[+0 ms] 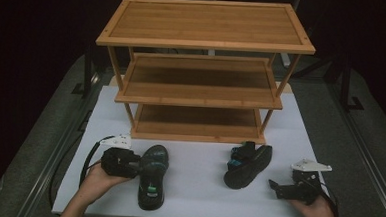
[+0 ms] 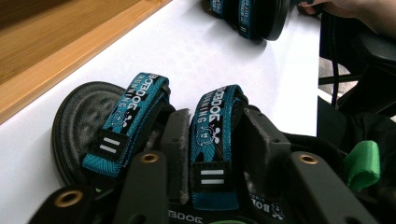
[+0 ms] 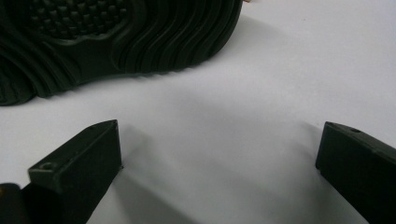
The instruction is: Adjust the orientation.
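My left gripper [image 2: 212, 154] has its jaws around the middle strap [image 2: 215, 135] of the upright sandal [image 1: 152, 176] on the white board [image 1: 197, 189]. My right gripper [image 3: 219, 163] gapes wide, empty, near the tipped sandal [image 1: 248, 164] before the 3-shelf rack [image 1: 203, 69].

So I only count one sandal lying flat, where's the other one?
In the high view the other sandal lies tipped on its side right of centre on the white board, just before the wooden rack, near the right hand-held gripper.
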Demonstrator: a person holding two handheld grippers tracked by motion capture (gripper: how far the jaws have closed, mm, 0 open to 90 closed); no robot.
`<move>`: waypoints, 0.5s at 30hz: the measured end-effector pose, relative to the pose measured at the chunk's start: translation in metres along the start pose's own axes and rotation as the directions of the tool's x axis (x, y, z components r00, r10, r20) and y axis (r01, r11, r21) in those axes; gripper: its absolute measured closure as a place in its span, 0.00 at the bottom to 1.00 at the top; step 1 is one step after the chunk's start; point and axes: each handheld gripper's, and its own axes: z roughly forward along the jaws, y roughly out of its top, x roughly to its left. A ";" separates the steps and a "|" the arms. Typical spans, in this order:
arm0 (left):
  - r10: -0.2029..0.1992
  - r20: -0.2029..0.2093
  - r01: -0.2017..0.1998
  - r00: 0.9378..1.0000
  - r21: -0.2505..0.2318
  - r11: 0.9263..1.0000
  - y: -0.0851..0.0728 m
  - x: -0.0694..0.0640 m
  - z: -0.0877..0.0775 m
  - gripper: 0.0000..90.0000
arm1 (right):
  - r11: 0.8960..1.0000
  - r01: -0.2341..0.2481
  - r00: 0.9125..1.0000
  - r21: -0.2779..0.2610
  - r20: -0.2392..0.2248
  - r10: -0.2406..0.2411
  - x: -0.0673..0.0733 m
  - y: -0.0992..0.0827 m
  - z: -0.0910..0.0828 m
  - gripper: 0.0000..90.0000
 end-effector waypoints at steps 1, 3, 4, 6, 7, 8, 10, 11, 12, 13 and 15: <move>0.005 -0.001 -0.005 1.000 0.001 1.000 0.000 0.000 0.000 0.74 | 1.000 0.001 1.000 0.000 0.000 -0.001 0.000 0.000 0.000 0.00; 0.022 -0.006 -0.022 1.000 -0.003 1.000 0.002 0.000 -0.001 0.76 | 1.000 0.001 1.000 0.000 0.000 -0.001 0.000 0.000 0.000 0.00; 0.022 -0.006 -0.022 1.000 -0.003 1.000 0.002 0.000 -0.001 0.76 | 1.000 0.001 1.000 0.000 0.000 -0.001 0.000 0.000 0.000 0.00; 0.042 -0.012 -0.042 0.999 -0.001 0.999 0.008 0.001 0.000 0.76 | 1.000 0.001 1.000 0.001 0.001 -0.001 0.000 0.000 0.000 0.00; 0.046 -0.005 -0.046 0.999 -0.005 0.999 0.011 0.002 0.002 0.76 | 1.000 0.001 1.000 0.001 0.001 -0.001 0.000 0.000 0.000 0.00; 0.058 -0.001 -0.058 0.998 -0.011 0.998 0.015 0.003 0.004 0.76 | 1.000 0.002 1.000 0.001 0.001 -0.002 0.000 0.000 0.000 0.00; 0.065 -0.002 -0.065 0.998 -0.016 0.998 0.019 0.003 0.006 0.76 | 1.000 0.001 1.000 0.001 0.001 -0.001 0.000 0.000 0.000 0.00; 0.077 0.002 -0.077 0.997 -0.023 0.997 0.027 0.004 0.011 0.76 | 1.000 0.002 1.000 0.000 0.000 -0.002 0.000 0.000 0.000 0.00; 0.077 0.002 -0.077 0.997 -0.023 0.997 0.027 0.004 0.011 0.76 | 1.000 0.002 1.000 0.000 0.000 -0.002 0.000 0.000 0.000 0.00; 0.092 0.011 -0.092 0.996 -0.020 0.996 0.036 0.006 0.018 0.76 | 1.000 0.000 1.000 0.000 0.000 0.000 0.000 0.000 0.000 0.00; 0.099 0.020 -0.099 0.995 -0.023 0.995 0.041 0.007 0.023 0.76 | 1.000 0.002 1.000 0.000 0.000 -0.002 0.000 0.000 0.000 0.00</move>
